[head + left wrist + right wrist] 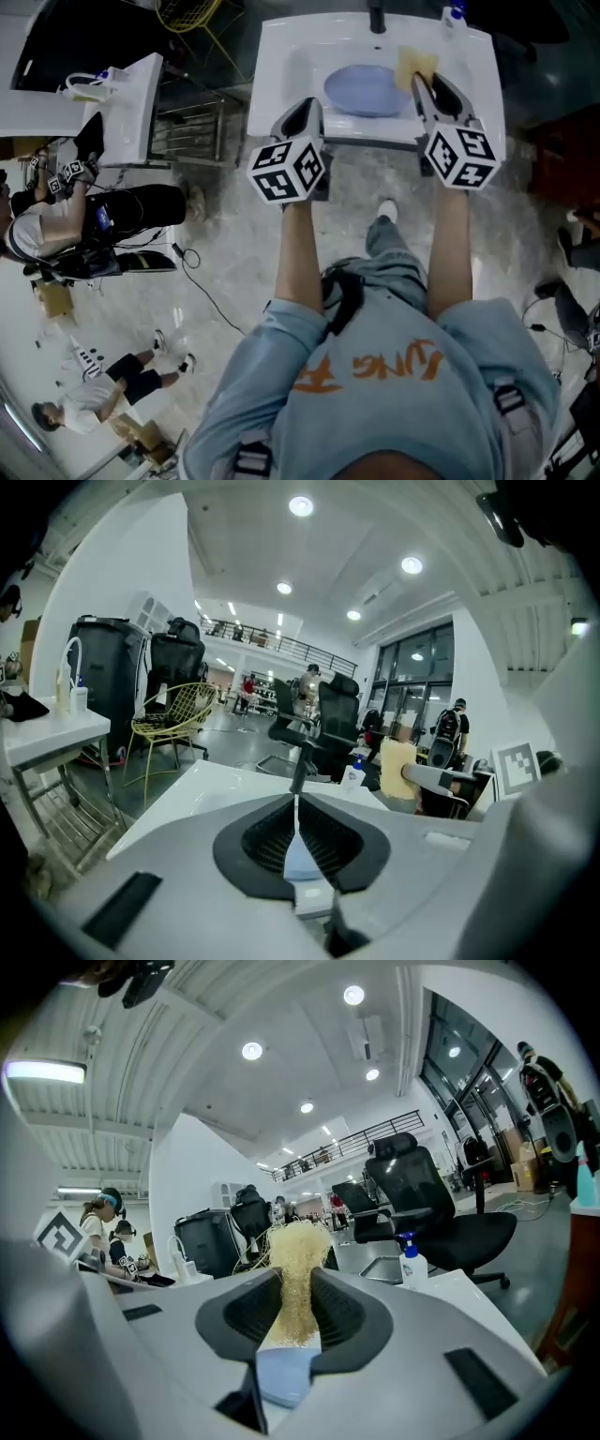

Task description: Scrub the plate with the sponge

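A blue plate (364, 91) lies flat in the basin of the white sink (281, 56). My right gripper (418, 82) is over the basin's right side, shut on a yellow sponge (415, 64) that sticks out past the jaw tips. In the right gripper view the sponge (298, 1274) is pinched between the pads, with the plate (281, 1377) below. My left gripper (309, 105) hovers at the sink's front edge, left of the plate, shut with nothing in it. In the left gripper view its jaws (296, 806) meet, and the sponge (397, 772) shows at the right.
A dark faucet (377, 17) and a soap bottle (454, 13) stand at the sink's back rim. A second white sink unit (131, 103) stands to the left, with people beside it. Cables lie on the floor, and a yellow wire chair (173, 714) and office chairs stand beyond.
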The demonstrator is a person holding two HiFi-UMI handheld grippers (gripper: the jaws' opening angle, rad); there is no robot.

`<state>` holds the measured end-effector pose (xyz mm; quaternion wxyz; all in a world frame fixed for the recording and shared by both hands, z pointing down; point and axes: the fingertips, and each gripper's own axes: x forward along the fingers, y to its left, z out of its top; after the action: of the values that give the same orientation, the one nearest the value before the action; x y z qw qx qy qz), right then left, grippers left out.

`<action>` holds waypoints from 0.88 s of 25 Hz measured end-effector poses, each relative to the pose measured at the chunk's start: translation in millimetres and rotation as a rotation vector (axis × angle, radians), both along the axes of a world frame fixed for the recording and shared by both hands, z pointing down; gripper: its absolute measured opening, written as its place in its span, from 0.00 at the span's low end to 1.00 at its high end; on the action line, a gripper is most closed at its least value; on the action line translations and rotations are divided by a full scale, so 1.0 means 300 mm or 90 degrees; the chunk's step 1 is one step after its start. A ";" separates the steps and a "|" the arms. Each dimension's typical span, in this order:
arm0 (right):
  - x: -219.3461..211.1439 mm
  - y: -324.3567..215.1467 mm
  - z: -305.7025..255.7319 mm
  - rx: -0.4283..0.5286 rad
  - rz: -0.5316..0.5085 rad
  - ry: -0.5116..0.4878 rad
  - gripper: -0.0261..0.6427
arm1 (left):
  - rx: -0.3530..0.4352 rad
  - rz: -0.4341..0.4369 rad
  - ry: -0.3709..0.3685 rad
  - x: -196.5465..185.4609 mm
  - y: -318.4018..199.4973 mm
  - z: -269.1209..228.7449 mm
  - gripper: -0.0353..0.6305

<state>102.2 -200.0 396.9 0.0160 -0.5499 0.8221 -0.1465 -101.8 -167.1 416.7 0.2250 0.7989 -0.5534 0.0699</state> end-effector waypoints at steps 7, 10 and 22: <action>0.056 -0.123 0.067 -0.001 0.019 0.006 0.18 | -0.021 -0.070 -0.029 -0.105 -0.094 0.092 0.06; 0.052 -0.128 0.055 -0.001 0.025 0.009 0.18 | -0.048 -0.064 -0.011 -0.144 -0.113 0.111 0.06; 0.158 -0.252 0.070 -0.018 0.081 0.017 0.18 | -0.129 0.051 -0.015 -0.001 -0.315 0.201 0.11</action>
<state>149.5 -275.6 417.8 0.0068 -0.6031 0.7836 -0.1494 -102.2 -261.6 477.1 0.2949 0.7925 -0.5141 0.1439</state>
